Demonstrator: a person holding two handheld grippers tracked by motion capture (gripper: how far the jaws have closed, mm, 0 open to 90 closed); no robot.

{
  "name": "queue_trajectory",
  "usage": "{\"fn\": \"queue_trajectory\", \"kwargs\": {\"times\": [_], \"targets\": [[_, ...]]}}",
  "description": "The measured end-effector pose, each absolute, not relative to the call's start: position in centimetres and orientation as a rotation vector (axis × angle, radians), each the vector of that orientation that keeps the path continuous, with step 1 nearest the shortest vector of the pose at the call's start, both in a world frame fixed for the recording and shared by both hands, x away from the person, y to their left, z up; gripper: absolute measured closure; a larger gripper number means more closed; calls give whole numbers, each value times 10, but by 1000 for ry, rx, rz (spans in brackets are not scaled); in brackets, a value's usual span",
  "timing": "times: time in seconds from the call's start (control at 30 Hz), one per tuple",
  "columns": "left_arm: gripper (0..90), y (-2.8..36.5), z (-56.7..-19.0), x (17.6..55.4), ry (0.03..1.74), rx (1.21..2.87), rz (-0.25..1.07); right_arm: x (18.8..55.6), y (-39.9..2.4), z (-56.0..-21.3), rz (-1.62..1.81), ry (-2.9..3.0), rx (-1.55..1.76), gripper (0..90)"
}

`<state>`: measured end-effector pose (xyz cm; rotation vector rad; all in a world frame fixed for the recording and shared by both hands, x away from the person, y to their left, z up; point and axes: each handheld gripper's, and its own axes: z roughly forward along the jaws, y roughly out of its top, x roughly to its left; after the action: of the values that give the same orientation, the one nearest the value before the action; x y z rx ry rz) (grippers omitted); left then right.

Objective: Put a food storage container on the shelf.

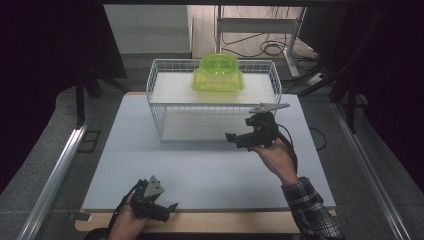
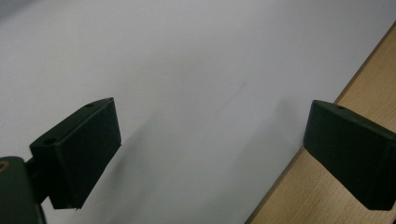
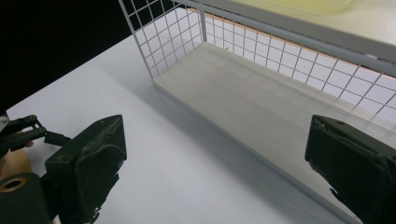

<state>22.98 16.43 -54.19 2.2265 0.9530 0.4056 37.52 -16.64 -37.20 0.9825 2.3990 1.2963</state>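
Two grippers: both seen with nothing between the jaws.
Left gripper [image 1: 167,207]: lower left of the high view, at the table's [image 1: 200,175] near edge; jaws wide.
Rack [image 1: 160,107]: centre, a white wire rack with two shelves.
Green container [image 1: 218,75]: upper centre, set on the top shelf.
Right gripper [image 1: 231,138]: centre right, before the lower shelf; jaws wide.
Progress: placing is judged done; withdrawal is left.

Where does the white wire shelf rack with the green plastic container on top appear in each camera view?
High view: the white wire shelf rack stands centre, at the table's far side, with the green plastic container on its upper shelf.
Left gripper view: not in it.
Right gripper view: the rack spans the top and right, beyond the open right gripper.
Shared landmark: the white tabletop.
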Motion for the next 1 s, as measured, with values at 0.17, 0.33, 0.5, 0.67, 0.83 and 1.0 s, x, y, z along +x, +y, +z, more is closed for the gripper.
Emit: {"fn": "queue_trajectory", "kwargs": {"times": [0.17, 0.33, 0.5, 0.67, 0.83, 1.0], "targets": [[37, 164, -542, 230, 950, 2229, 409, 370, -167, -376, 1299, 2401, 978, 51], [36, 164, -542, 230, 947, 2232, 412, 364, -168, -384, 1291, 2402, 968, 46], [35, 164, -542, 230, 943, 2230, 413, 360, -170, -392, 1273, 2402, 969, 42], [35, 164, -542, 230, 941, 2232, 411, 354, -173, -403, 1257, 2409, 958, 28], [35, 164, -542, 229, 941, 2234, 411, 347, -176, -414, 1253, 2407, 967, 5], [35, 163, -542, 229, 941, 2234, 408, 341, -182, -425, 1234, 2413, 963, 0]]}}
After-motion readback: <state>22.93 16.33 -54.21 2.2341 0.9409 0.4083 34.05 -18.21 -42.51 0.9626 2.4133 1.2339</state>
